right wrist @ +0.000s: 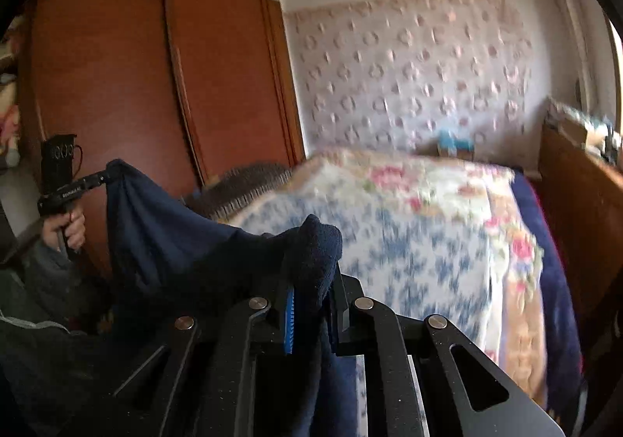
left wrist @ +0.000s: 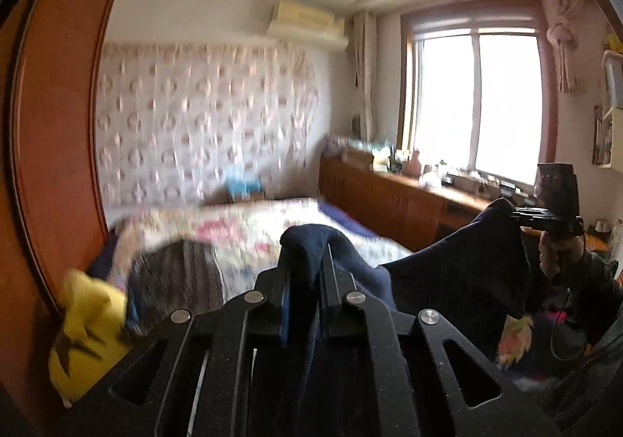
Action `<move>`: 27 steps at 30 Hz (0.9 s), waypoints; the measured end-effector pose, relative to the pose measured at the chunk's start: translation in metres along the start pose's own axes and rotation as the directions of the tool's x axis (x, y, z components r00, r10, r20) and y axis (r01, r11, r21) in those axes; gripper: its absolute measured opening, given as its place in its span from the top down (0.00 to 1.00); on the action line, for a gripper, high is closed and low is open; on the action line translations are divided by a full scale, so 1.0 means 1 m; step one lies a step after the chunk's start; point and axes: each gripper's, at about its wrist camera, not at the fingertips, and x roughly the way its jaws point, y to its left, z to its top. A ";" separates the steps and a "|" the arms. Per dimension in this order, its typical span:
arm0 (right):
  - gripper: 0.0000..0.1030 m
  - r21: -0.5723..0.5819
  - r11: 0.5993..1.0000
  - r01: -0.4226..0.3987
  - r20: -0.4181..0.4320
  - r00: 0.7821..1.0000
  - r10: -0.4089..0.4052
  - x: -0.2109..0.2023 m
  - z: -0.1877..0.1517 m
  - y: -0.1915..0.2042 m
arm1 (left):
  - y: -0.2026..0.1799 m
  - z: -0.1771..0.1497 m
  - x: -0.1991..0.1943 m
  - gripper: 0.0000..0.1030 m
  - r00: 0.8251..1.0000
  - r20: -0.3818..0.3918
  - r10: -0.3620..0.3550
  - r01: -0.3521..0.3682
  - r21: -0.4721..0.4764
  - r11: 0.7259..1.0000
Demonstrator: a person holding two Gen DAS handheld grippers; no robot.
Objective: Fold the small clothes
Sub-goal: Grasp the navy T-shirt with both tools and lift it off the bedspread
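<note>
A dark navy garment (left wrist: 459, 273) hangs stretched in the air between my two grippers, above the bed. My left gripper (left wrist: 305, 258) is shut on one corner of it, and the cloth bunches over the fingertips. In the left wrist view my right gripper (left wrist: 506, 209) pinches the other corner, up at the right. The right wrist view shows the same garment (right wrist: 175, 242) sagging between my right gripper (right wrist: 311, 269), shut on a thick fold, and my left gripper (right wrist: 106, 175) at the far left, held by a hand (right wrist: 66, 229).
Below lies a bed with a floral quilt (left wrist: 241, 230). A grey striped garment (left wrist: 175, 273) and a yellow item (left wrist: 89, 328) lie at its left end. A wooden wardrobe (right wrist: 117, 67) stands to the left, and a wooden cabinet (left wrist: 389, 199) runs under the window.
</note>
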 end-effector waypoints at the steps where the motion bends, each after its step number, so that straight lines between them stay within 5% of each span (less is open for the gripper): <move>1: 0.88 -0.012 1.000 -0.001 0.026 1.000 0.002 -0.011 0.009 0.003 | 0.000 0.007 -0.004 0.89 1.000 0.017 0.007 -0.007 0.005 1.000; 8: 0.88 -0.059 0.997 0.045 0.208 0.978 -0.031 -0.099 0.074 0.019 | 0.004 0.076 -0.051 0.89 0.982 0.190 0.023 -0.031 0.038 0.999; 14: 0.88 -0.126 0.985 0.117 0.309 0.948 -0.073 -0.164 0.111 0.043 | 0.004 0.106 -0.069 0.89 0.964 0.262 0.049 -0.070 0.070 0.995; 20: 0.88 -0.150 0.968 0.201 0.336 0.931 -0.141 -0.192 0.116 0.059 | 0.011 0.109 -0.056 0.89 0.964 0.262 0.038 -0.059 0.075 0.995; 27: 0.88 -0.142 0.948 0.284 0.282 0.930 -0.236 -0.154 0.106 0.081 | 0.021 0.095 0.015 0.89 0.983 0.155 0.101 -0.112 0.062 0.992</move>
